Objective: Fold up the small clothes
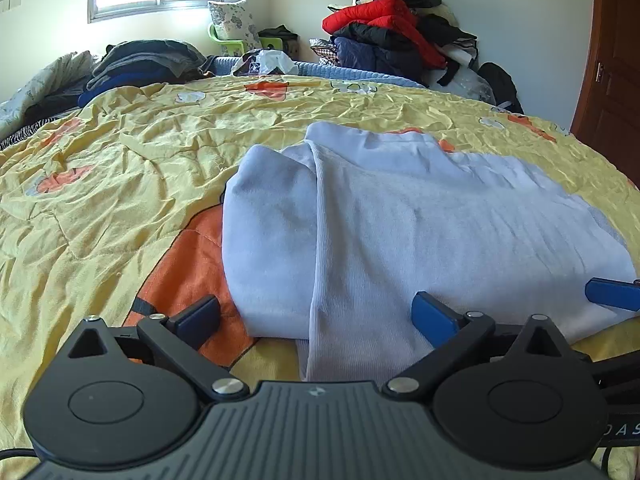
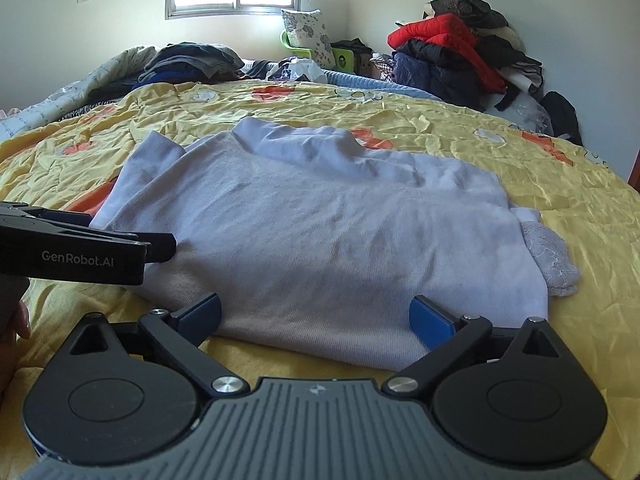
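A pale lilac garment [image 1: 400,232] lies partly folded on the yellow bedspread [image 1: 120,184], one side flap turned over its middle. My left gripper [image 1: 316,314] is open, its fingers astride the garment's near edge, empty. My right gripper [image 2: 316,314] is open too, fingers astride the near edge of the same garment [image 2: 320,232], empty. The left gripper's side [image 2: 80,252] shows at the left of the right wrist view. A blue finger [image 1: 612,294] of the right gripper shows at the right of the left wrist view. A lace trim [image 2: 552,256] sticks out at the garment's right.
A heap of dark folded clothes [image 1: 148,62] sits at the bed's far left. A pile of coats, one red [image 1: 384,20], stands at the far right by the wall. A floral pillow [image 2: 308,36] and a green chair are under the window. A brown door [image 1: 612,60] is at right.
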The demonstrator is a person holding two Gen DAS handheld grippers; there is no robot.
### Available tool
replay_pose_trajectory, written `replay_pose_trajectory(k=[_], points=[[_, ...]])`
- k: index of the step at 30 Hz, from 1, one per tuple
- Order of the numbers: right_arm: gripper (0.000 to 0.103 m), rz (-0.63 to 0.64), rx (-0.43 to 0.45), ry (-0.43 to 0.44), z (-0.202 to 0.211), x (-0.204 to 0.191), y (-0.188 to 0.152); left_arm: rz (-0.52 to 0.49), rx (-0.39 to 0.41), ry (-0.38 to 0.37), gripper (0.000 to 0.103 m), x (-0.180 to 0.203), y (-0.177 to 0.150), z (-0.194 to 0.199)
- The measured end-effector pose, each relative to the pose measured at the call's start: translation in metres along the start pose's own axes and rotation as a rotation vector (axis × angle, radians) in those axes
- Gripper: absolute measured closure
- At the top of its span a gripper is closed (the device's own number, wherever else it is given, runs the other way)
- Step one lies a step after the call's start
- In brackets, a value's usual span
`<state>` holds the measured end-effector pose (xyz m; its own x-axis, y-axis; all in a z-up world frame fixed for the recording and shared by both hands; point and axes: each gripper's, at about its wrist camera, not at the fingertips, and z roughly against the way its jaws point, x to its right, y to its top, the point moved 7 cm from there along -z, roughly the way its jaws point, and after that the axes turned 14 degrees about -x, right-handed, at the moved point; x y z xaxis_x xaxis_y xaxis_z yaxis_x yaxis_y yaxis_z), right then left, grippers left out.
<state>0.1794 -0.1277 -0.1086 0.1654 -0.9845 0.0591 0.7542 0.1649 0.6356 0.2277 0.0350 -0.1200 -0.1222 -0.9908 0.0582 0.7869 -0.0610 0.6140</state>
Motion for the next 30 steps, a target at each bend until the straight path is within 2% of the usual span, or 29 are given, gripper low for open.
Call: replay_pose_trajectory(k=[5, 9, 12, 14, 15, 17, 19, 23, 25, 27, 30], points=[[0.004, 0.062, 0.047, -0.079, 0.013, -0.011, -0.005, -0.001, -0.014, -0.065, 0.000, -0.012, -0.005, 0.010], [0.004, 0.228, 0.087, -0.161, 0.022, -0.037, -0.011, 0.102, 0.005, -0.104, 0.000, -0.040, 0.000, 0.022], [0.004, 0.399, 0.119, -0.273, 0.023, -0.062, -0.015, 0.194, 0.026, -0.135, 0.000, -0.064, 0.009, 0.025], [0.004, 0.483, 0.160, -0.351, 0.024, -0.075, -0.016, 0.252, -0.003, -0.165, 0.000, -0.078, 0.016, 0.018], [0.004, 0.505, 0.173, -0.376, 0.023, -0.079, -0.015, 0.290, -0.024, -0.202, 0.000, -0.084, 0.020, 0.013], [0.004, 0.490, 0.174, -0.370, 0.022, -0.082, -0.011, 0.339, -0.044, -0.273, 0.000, -0.091, 0.027, 0.006], [0.004, 0.456, 0.165, -0.358, 0.018, -0.082, -0.005, 0.357, -0.043, -0.303, 0.000, -0.096, 0.034, 0.000], [0.003, 0.454, 0.170, -0.379, 0.012, -0.087, 0.001, 0.329, -0.013, -0.321, 0.000, -0.097, 0.039, -0.007], [0.003, 0.457, 0.173, -0.383, 0.012, -0.088, 0.001, 0.286, 0.027, -0.316, 0.000, -0.093, 0.036, -0.008], [0.003, 0.452, 0.170, -0.376, 0.012, -0.087, 0.001, 0.209, 0.070, -0.278, 0.000, -0.086, 0.030, -0.006], [0.003, 0.435, 0.161, -0.354, 0.011, -0.084, 0.002, 0.157, 0.062, -0.236, 0.000, -0.077, 0.027, -0.005]])
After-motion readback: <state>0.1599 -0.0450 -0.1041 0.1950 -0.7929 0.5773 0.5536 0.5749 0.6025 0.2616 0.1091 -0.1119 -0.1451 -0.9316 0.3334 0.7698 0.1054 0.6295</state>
